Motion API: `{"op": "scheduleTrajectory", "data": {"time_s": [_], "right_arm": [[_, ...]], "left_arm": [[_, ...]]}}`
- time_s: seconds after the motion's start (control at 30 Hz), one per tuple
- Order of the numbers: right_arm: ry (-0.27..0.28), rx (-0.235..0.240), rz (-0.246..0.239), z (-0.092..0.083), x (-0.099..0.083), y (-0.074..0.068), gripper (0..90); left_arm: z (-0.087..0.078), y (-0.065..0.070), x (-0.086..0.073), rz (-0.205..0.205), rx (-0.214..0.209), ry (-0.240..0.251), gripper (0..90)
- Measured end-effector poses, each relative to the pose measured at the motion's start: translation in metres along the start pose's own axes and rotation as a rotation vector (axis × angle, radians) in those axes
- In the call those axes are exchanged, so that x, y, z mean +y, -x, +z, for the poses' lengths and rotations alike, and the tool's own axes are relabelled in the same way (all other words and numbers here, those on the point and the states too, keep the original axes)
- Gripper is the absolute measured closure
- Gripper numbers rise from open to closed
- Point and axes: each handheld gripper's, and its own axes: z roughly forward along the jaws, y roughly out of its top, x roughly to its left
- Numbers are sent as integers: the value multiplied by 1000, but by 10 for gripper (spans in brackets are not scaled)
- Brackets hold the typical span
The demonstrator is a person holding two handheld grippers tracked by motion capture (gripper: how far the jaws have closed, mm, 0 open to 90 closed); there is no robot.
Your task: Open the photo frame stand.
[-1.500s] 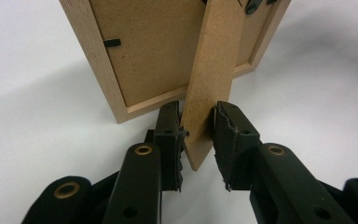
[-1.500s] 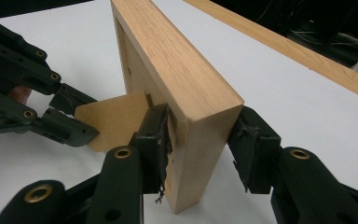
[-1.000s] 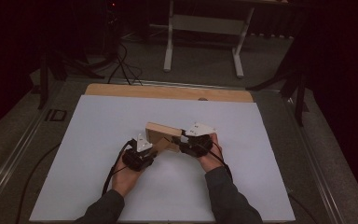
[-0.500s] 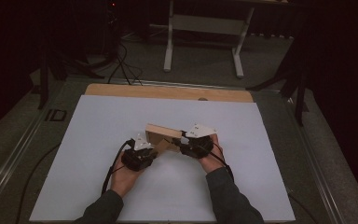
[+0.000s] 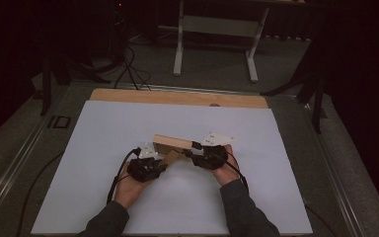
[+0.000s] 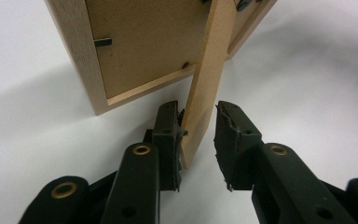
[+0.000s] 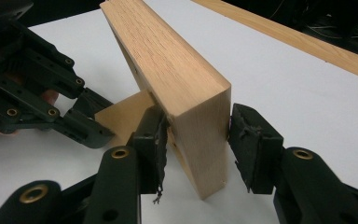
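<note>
Left claw (image 6: 199, 114) just eased open round stand (image 6: 209, 70) — frame (image 6: 135, 46) unshifted.

A big white sheet (image 5: 128, 128) covered the counter (image 5: 177, 97), leaving a strip of light wood bare along the far edge. A wooden picture frame (image 5: 172, 143) stood on the sheet near the middle.
</note>
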Motion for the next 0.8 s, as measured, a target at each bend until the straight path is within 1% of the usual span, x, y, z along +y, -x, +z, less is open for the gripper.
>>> {"op": "scheduleTrajectory", "data": {"time_s": [0.17,0.57,0.8], "right_arm": [[-2,5,-1,-1,-1,-2,562],[-2,22,-12,-3,-4,-7,552],[-3,30,-5,-4,-6,-10,547]], "left_arm": [[0,-1,0,1,-9,-2,683],[-1,-3,-3,-4,-28,-15,671],[-2,-3,-4,-7,-29,-17,666]]}}
